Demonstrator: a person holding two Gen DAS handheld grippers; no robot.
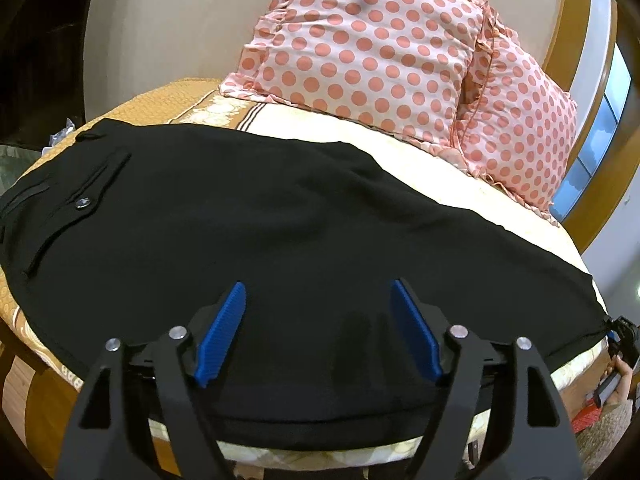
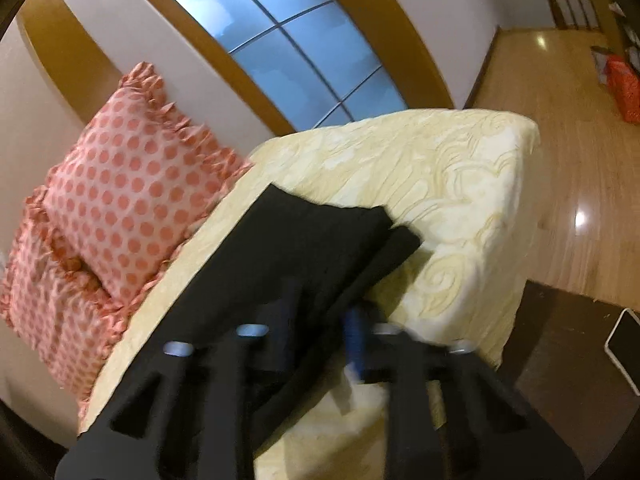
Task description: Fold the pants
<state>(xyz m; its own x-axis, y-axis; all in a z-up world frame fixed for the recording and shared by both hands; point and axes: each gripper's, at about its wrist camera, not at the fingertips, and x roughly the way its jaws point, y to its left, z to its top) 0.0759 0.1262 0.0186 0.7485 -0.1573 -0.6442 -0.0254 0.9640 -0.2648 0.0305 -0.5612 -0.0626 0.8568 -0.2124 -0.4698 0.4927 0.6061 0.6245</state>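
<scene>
- Black pants [image 1: 248, 216] lie spread across a cream patterned mattress [image 1: 472, 184], waist end toward the left of the left wrist view, legs running off to the right.
- Back pocket with a button [image 1: 83, 203] faces up near the waist; the fabric there is mostly flat, with soft ripples.
- Left gripper [image 1: 318, 332]: jaws spread wide, blue ribbed pads [image 1: 222, 334] angled outward, poised over the near edge of the pants at about mid-length. Nothing between the pads; they hold nothing.
- Near edge of the pants hangs just over the mattress side below the left gripper.
- Right gripper [image 2: 320, 332] sits at the leg end, seen small at the far right of the left wrist view [image 1: 622, 334], with the fabric edge drawn toward it.
- Right wrist view is motion-blurred. Black cloth runs between its fingers and one blue pad [image 2: 354, 338] shows beside the fabric; it looks pinched on the leg, but I cannot tell for sure whether the jaws are closed.
- Leg ends [image 2: 360, 232] lie in two layers on the mattress, the cuffs slightly offset, short of the mattress corner [image 2: 516, 136].
- Two pink polka-dot pillows [image 1: 372, 48] are propped against the wall behind the pants, apart from them.
- Blue-paned window [image 2: 288, 40] with wooden frame behind the bed; wooden floor [image 2: 560, 200] to the right.
</scene>
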